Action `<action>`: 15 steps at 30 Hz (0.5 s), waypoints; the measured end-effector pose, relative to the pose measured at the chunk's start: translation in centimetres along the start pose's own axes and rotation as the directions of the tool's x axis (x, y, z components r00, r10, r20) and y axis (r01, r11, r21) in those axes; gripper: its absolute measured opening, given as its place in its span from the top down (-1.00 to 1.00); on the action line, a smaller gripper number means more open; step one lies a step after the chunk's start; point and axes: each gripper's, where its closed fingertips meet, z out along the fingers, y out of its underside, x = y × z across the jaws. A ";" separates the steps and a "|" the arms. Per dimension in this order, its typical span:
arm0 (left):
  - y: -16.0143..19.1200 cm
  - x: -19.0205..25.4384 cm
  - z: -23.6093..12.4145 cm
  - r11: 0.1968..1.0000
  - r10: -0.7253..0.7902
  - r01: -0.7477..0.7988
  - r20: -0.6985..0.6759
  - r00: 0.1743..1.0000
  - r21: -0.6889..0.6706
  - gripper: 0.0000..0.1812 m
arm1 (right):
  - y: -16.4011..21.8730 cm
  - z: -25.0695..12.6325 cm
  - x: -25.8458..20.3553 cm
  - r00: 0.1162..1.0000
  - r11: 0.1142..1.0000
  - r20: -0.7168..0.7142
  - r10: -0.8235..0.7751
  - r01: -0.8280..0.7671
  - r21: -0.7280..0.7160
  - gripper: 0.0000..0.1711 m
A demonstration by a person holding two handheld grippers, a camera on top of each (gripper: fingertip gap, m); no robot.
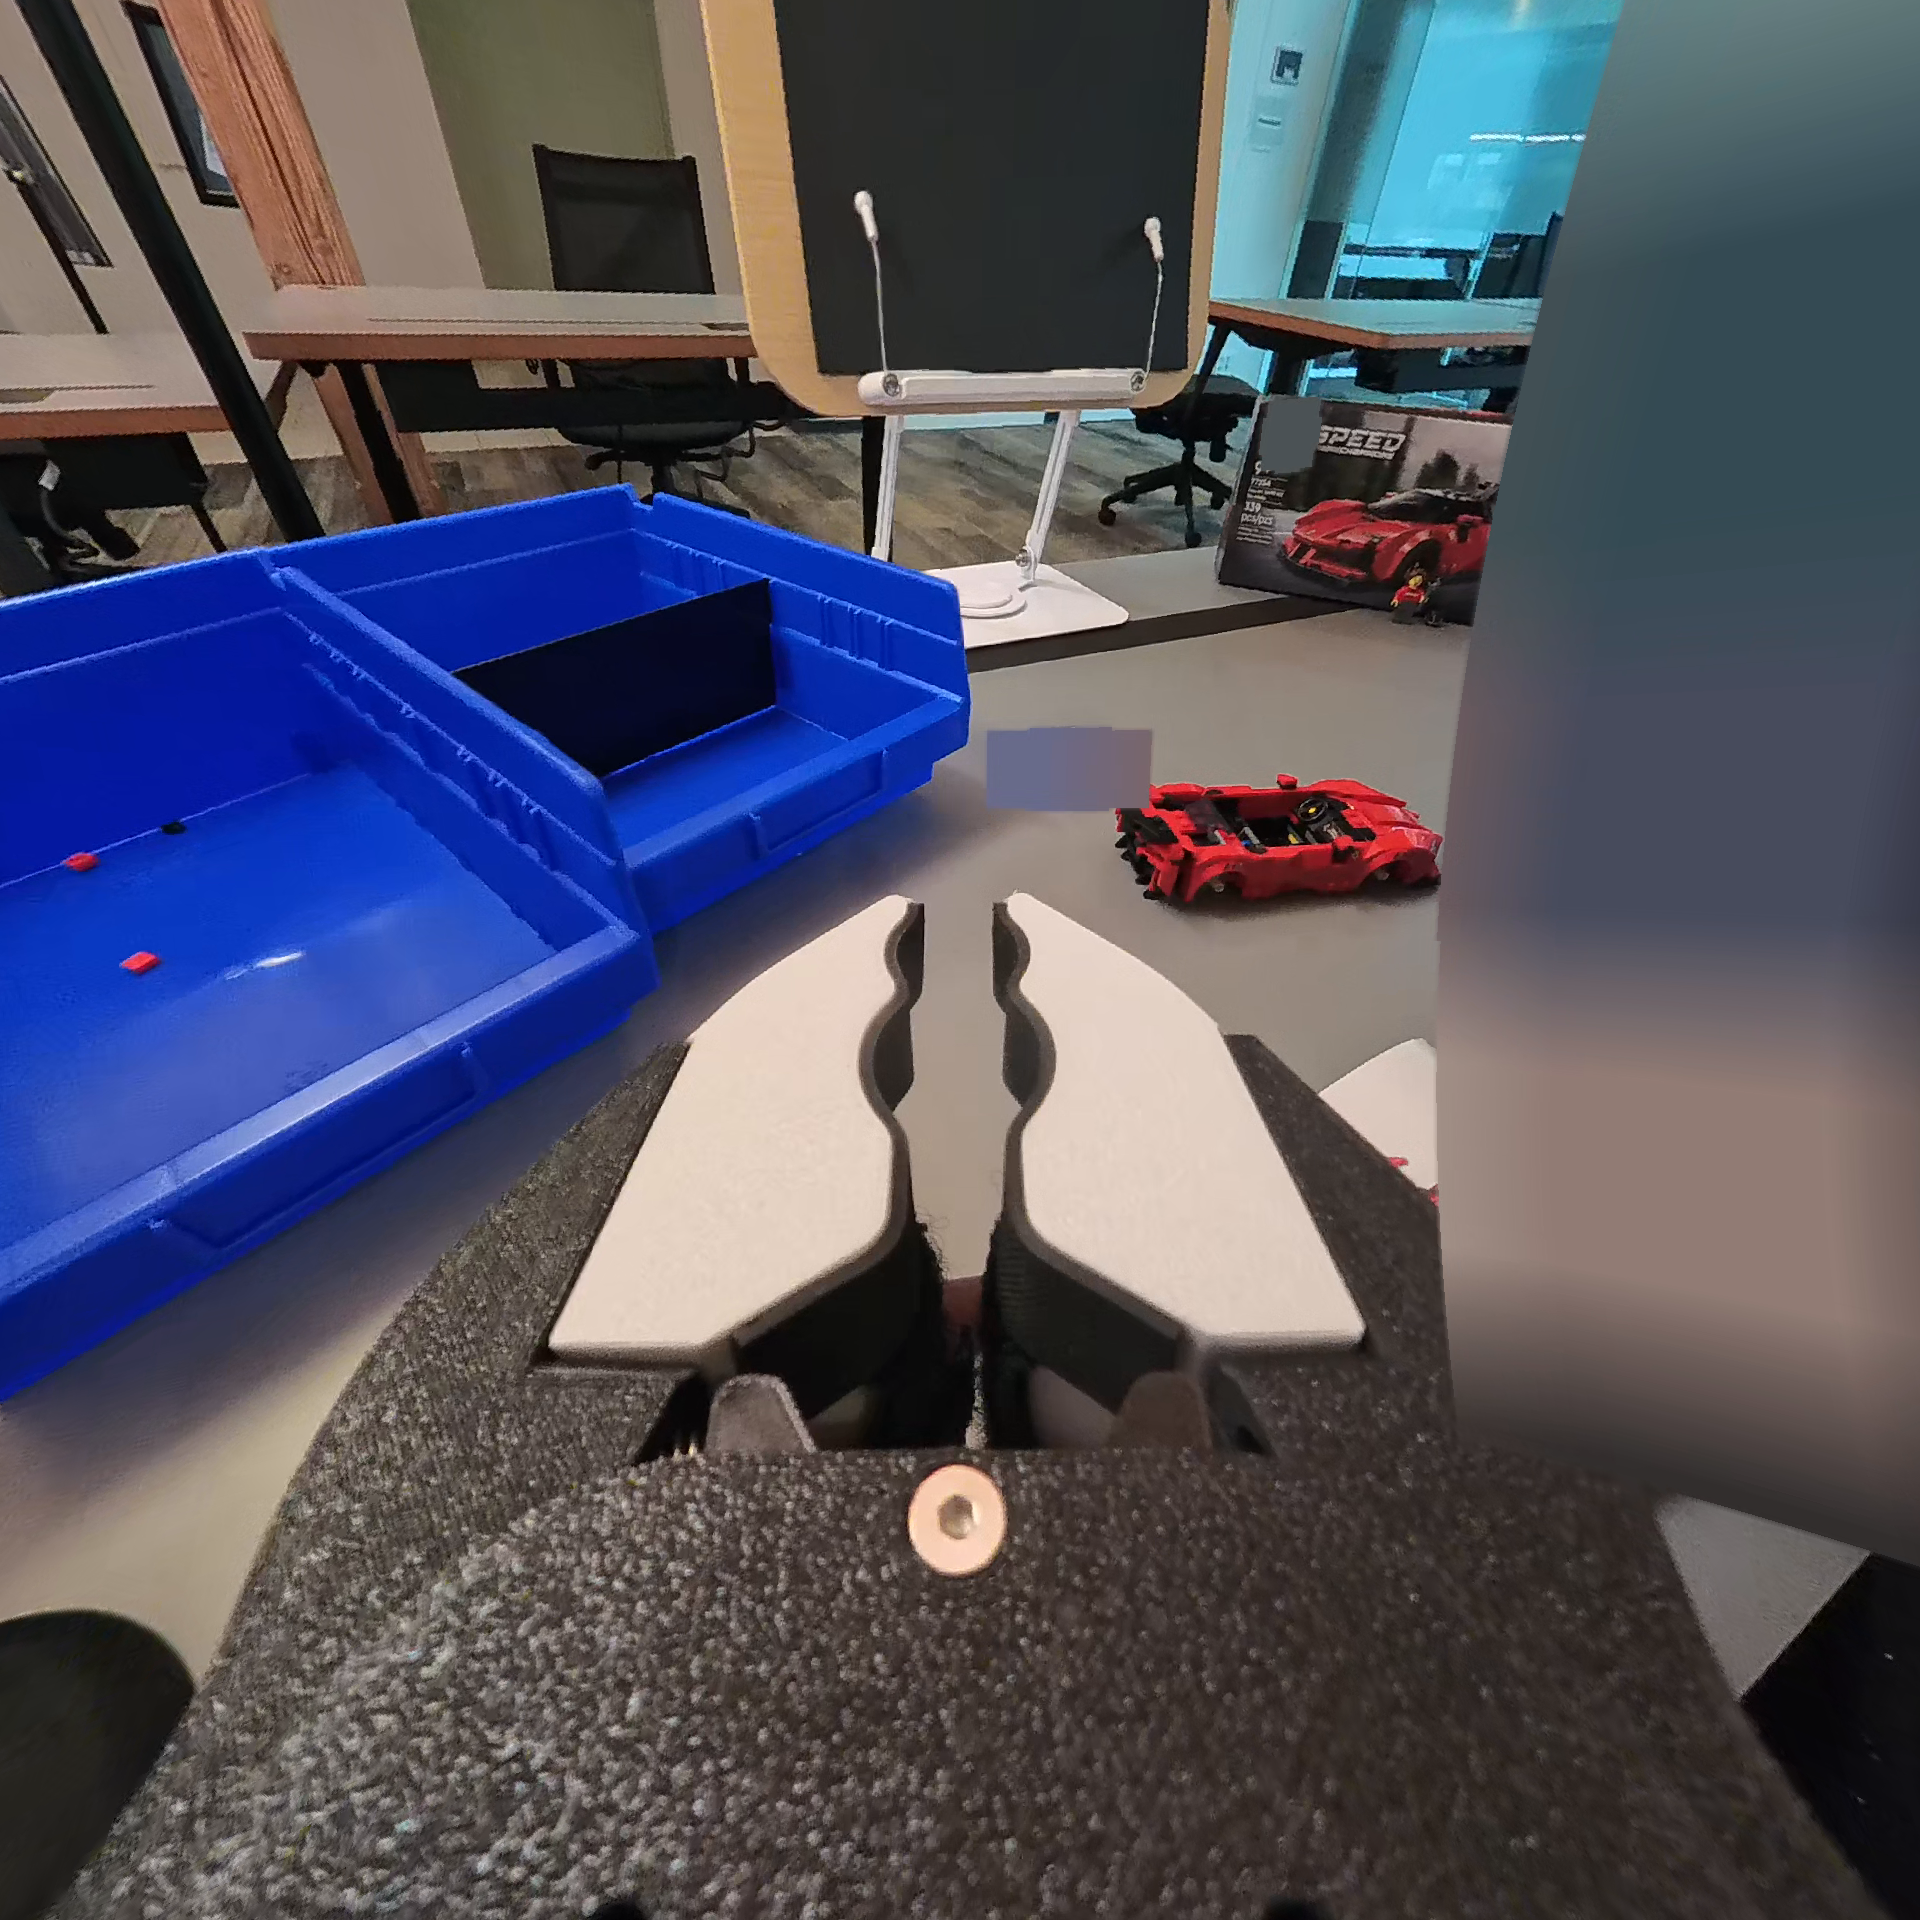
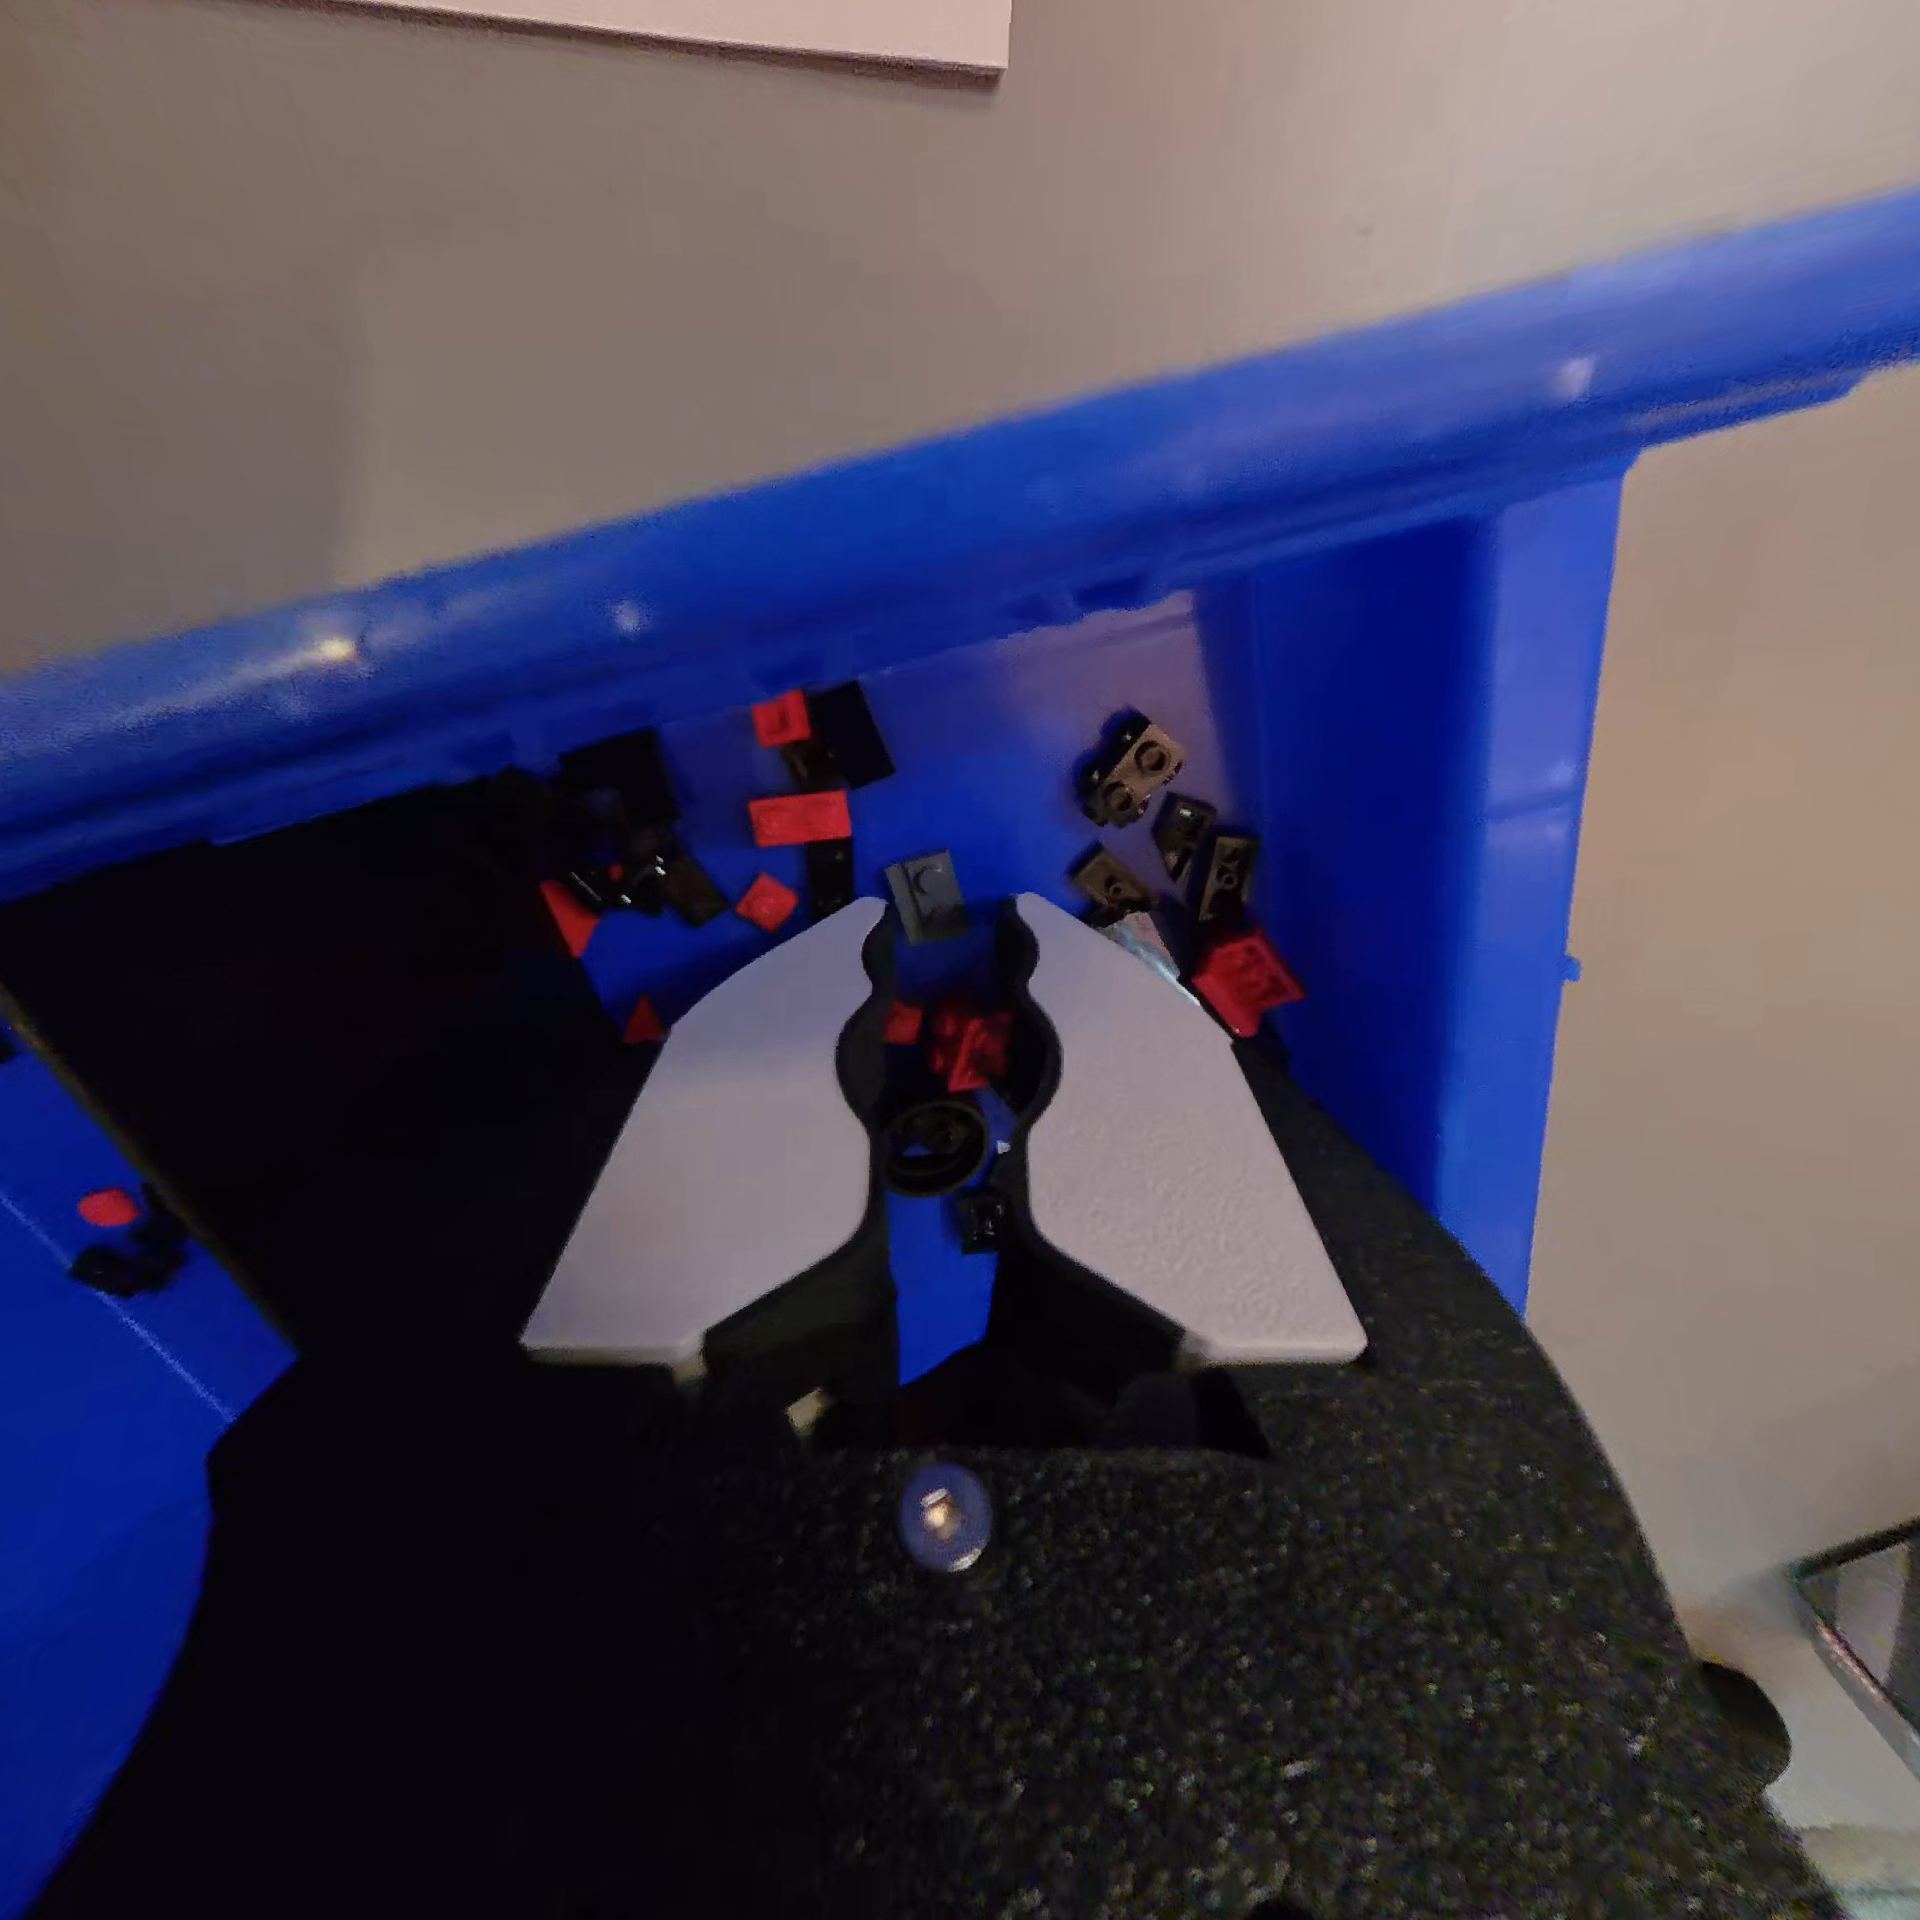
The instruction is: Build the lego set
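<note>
A partly built red Lego car stands on the grey table, ahead and to the right of my left gripper. That gripper hovers over the table with its jaws a narrow gap apart and nothing between them. My right gripper reaches down into a blue bin and is open over loose pieces. A dark grey tile lies at its fingertips. A red piece and a black round piece show between the fingers. I cannot tell whether it touches any of them.
Two blue bins sit left of the left gripper; the near one holds small red pieces. The set's box and a white stand are at the back. A black divider splits the right gripper's bin. Spacing between my two grippers at the tips: around 50 centimeters.
</note>
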 end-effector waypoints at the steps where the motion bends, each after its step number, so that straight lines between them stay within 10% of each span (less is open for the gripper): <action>1: 0.0 -0.1 -0.1 1.000 -0.005 0.005 0.001 1.000 0.002 0.87 | 0.0 0.1 -0.2 1.000 1.000 0.017 -0.005 0.005 0.004 0.82; 8: -0.5 0.0 -0.6 0.999 -0.013 0.014 -0.014 1.000 0.035 0.87 | -0.2 -1.4 0.1 0.996 0.993 0.001 0.092 -0.092 0.072 0.86; 15: -1.8 1.0 0.8 1.000 0.011 -0.011 -0.108 0.994 0.003 0.86 | -4.3 -10.5 -0.5 0.944 0.936 -0.139 0.298 -0.260 0.238 0.86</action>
